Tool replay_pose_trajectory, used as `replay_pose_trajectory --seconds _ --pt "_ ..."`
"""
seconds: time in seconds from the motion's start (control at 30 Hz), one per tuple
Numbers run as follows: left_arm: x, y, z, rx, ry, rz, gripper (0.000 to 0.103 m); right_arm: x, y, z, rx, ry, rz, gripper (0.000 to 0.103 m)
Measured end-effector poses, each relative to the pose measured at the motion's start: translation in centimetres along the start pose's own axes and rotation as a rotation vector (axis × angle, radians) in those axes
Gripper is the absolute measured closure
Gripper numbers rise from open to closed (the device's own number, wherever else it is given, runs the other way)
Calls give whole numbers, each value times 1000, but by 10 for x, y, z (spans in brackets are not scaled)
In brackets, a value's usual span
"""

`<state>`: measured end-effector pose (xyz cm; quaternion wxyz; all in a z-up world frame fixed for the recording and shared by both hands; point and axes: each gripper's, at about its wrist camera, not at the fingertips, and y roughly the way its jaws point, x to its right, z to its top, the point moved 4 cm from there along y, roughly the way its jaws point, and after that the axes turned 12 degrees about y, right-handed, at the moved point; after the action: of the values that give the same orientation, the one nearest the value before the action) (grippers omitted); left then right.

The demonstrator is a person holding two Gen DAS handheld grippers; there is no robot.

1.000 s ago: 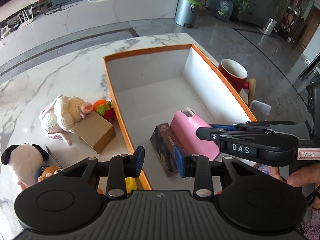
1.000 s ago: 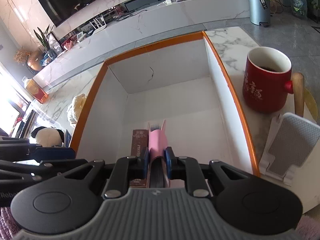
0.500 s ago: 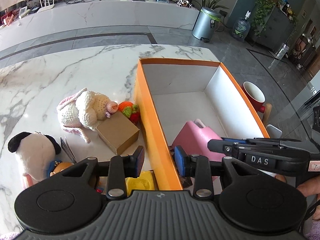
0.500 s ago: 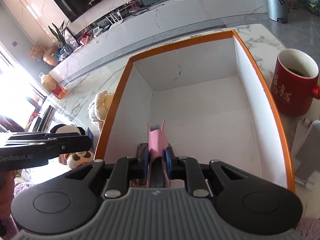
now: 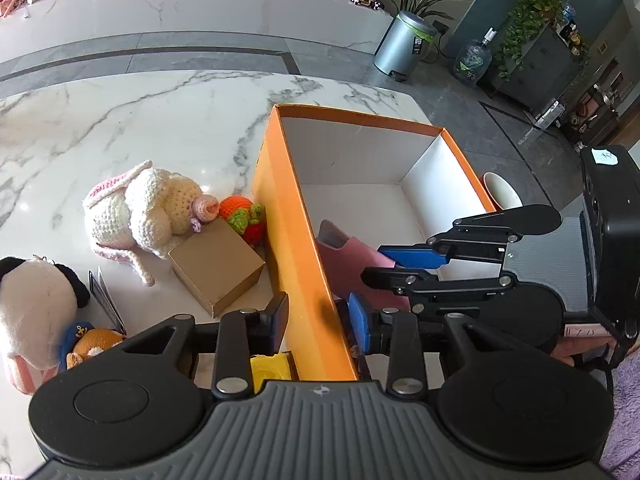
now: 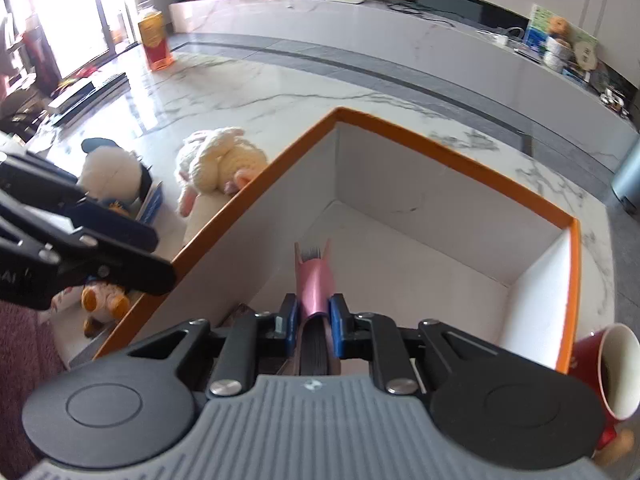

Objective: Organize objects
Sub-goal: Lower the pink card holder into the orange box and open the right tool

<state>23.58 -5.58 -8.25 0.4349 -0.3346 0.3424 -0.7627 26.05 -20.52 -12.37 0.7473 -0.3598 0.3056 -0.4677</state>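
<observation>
The right gripper (image 6: 314,322) is clamped on a pink book (image 6: 316,284), spine up, low inside the orange box (image 5: 296,240) near its front wall. The book looks light and stiff along the spine, but its pages could splay, so a hold across the spine near the middle seems safest. The left gripper (image 5: 318,318) straddles the box's left wall, jaws apart, not visibly pressing it.
</observation>
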Motion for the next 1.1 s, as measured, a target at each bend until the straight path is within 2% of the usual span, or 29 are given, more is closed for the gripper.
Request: replay_pose_trajectory --seconds 0.37,0.5,0.6,0.67,0.8,0.93,0.97,1.1 --pt "-6 1 -3 -4 -18 -18 64 -22 -18 -36 -110 -230 136 85" --pt "-3 0 -3 -5 -9 -21 64 -24 -25 -44 -121 -207 150 85" --pt "1 -1 -5 -10 -1 -15 64 -10 -30 -43 -99 -55 162 85" --pt "2 0 -7 -16 0 -13 64 5 -33 -44 -96 102 177 85" --pt "4 -1 -9 -22 -5 -13 64 34 -29 -60 -180 406 192 86" --pt "7 -1 -10 -19 -1 -13 64 57 -27 -80 -254 666 265 86" --pt "7 -2 -9 -18 -2 -13 64 60 -27 -84 -271 710 285 86" --pt "7 -1 -10 -20 -4 -11 64 55 -29 -87 -303 708 292 86"
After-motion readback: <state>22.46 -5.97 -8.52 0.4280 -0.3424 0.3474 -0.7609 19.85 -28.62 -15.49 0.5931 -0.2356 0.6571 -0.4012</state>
